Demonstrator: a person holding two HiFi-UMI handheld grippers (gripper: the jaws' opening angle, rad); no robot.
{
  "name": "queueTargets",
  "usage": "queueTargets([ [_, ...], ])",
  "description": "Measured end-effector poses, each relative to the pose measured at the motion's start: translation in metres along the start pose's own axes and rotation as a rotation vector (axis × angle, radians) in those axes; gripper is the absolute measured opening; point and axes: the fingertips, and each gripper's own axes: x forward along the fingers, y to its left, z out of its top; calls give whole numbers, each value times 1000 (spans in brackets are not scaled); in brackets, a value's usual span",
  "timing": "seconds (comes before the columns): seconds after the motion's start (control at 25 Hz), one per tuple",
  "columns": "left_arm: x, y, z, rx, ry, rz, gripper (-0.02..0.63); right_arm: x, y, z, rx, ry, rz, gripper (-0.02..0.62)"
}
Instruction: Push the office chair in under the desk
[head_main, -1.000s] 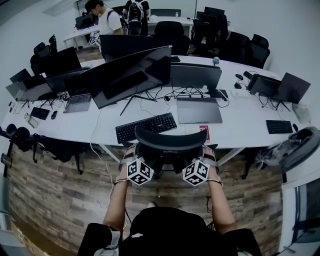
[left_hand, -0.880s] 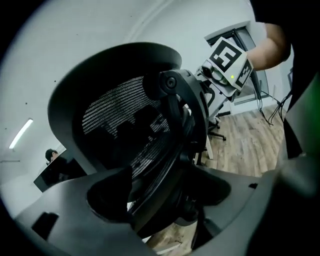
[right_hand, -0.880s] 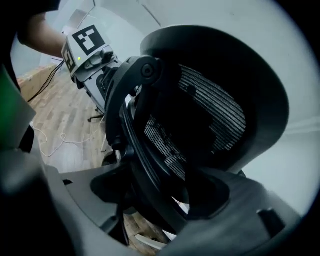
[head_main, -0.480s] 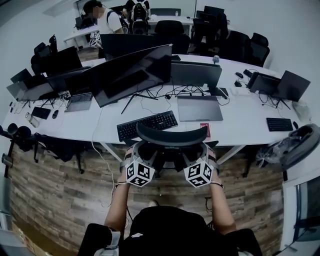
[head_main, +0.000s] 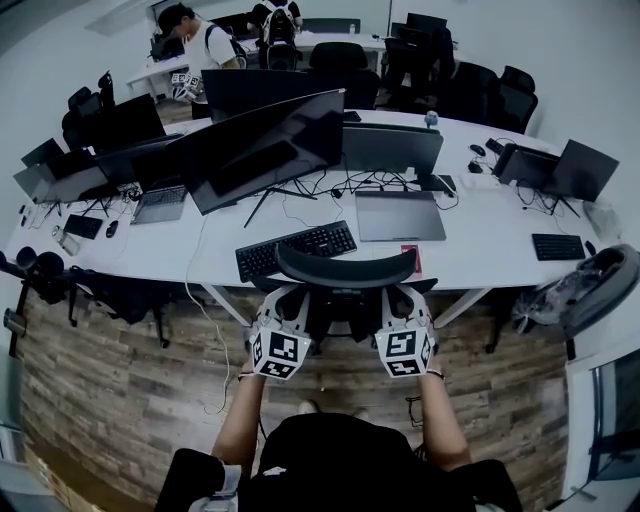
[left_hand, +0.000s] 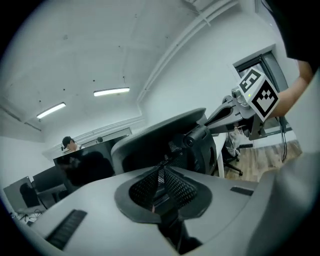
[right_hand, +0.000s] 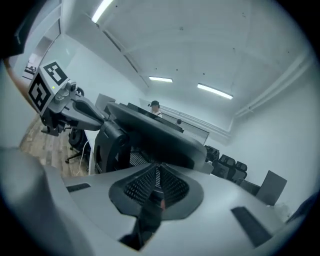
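Note:
The black office chair stands in front of the white desk, its curved headrest just short of the desk edge. My left gripper is at the left side of the chair's back and my right gripper at its right side. Both are closing their jaws. In the left gripper view the pads of the left gripper meet with nothing between them, and the chair's headrest rises just beyond. The right gripper likewise has its pads together, the chair back ahead of it.
On the desk are a keyboard, a wide monitor, a closed laptop and cables. A grey bag sits at the right. Other chairs and people are at the far desks. The floor is wood.
Both grippers' marker cubes have dropped lower and a little apart along the chair's back. The chair's headrest sits slightly nearer the desk edge than before.

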Motion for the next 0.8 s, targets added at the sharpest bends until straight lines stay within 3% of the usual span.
queueTargets([
  [0.32,-14,3,12,-114,-56,36,14,-16,-11,13,123,-44,-52,28],
  [0.8,-24,-3,29,-174,-91,20,14,-34,-19,15,183,-66,-80,25],
])
